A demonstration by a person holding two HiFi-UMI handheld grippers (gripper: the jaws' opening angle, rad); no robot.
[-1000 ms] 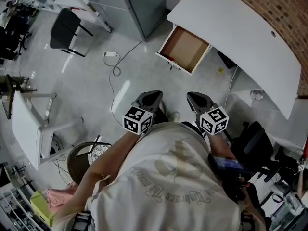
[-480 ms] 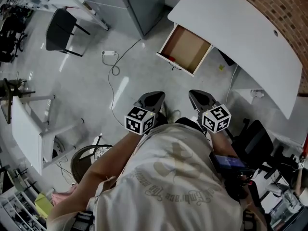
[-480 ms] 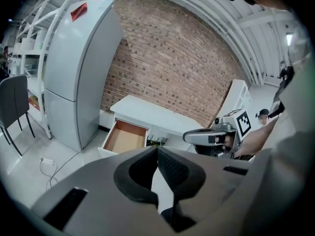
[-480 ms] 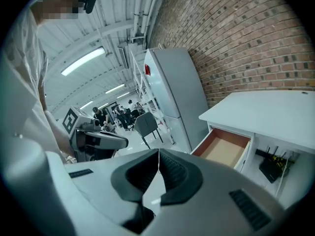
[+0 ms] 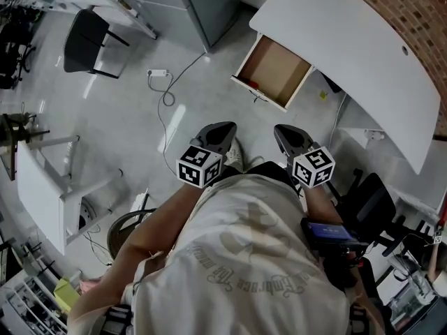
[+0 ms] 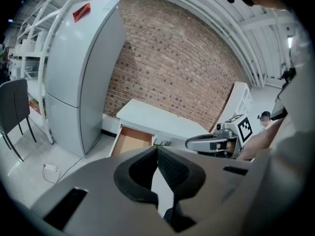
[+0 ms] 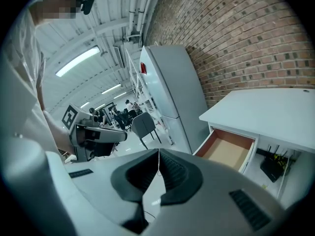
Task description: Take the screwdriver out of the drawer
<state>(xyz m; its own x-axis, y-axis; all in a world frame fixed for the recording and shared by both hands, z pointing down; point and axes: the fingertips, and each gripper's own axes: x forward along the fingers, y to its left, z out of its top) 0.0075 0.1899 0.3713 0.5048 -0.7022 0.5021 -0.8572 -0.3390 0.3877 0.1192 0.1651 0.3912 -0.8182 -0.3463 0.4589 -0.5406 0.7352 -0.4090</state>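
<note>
Head view: approach step, both grippers well short of the desk [image 5: 363, 54]. Drawer [image 5: 276, 72] is open. A red speck [image 5: 252, 84] at its front edge may be the screwdriver, too small to confirm.
Left gripper view: left gripper [image 6: 157, 149] clenched, empty.
Right gripper view: right gripper [image 7: 158, 154] clenched, empty. Drawer floor looks bare from here.
Next: close in, open one gripper, check that front edge.

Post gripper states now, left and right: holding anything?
Left gripper: closed, jaws together, nothing held.
Right gripper: closed, jaws together, nothing held.
</note>
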